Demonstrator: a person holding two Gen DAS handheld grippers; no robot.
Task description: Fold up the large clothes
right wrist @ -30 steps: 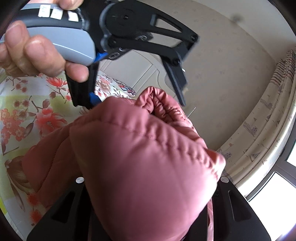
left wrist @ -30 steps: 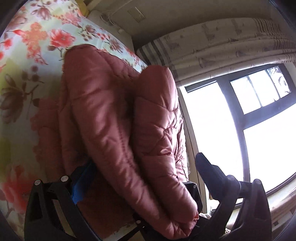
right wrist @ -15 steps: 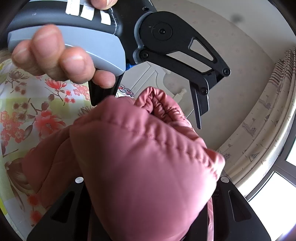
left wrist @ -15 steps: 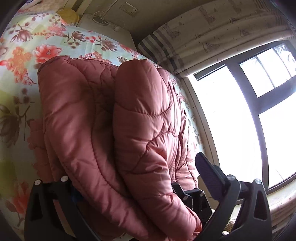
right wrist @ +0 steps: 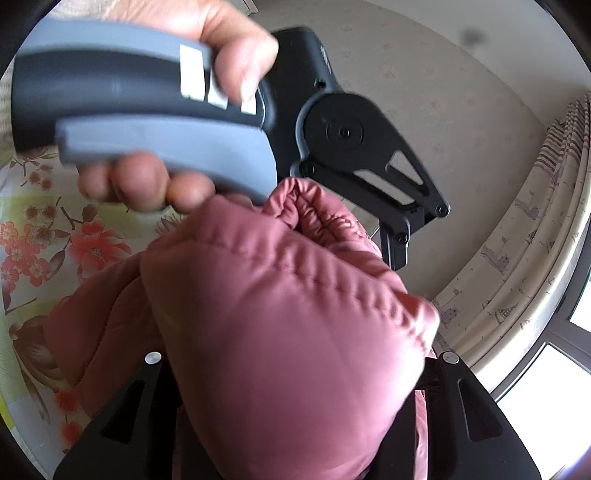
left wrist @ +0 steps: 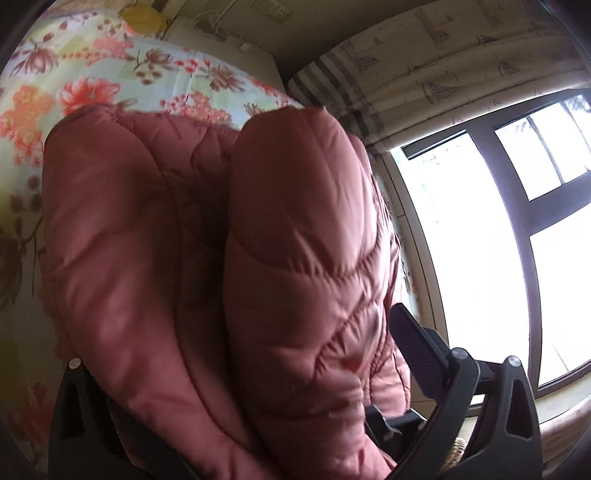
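A pink quilted jacket [left wrist: 288,258] lies bunched on a floral bedspread [left wrist: 92,85]. In the left wrist view it fills the span of my left gripper [left wrist: 255,332], whose jaws stand wide. Only the right finger [left wrist: 417,347] shows, beside the jacket's edge; the other is hidden behind the fabric. In the right wrist view a thick fold of the jacket [right wrist: 295,332] bulges up between the jaws of my right gripper [right wrist: 295,373] and hides both fingers; those jaws are opening slightly. A hand [right wrist: 147,181] holds the left gripper [right wrist: 397,254] just above and beyond that fold.
A window [left wrist: 480,240] with a dark frame and a patterned curtain [left wrist: 443,66] stand to the right of the bed. A white unit [left wrist: 221,40] and a yellow object [left wrist: 142,18] sit past the bed's far edge. A beige wall [right wrist: 461,129] is behind.
The hand with the left gripper has moved rightward and nearer across the right wrist view. The left wrist view has tilted and now shows more bedspread above the jacket. The right gripper has stayed put.
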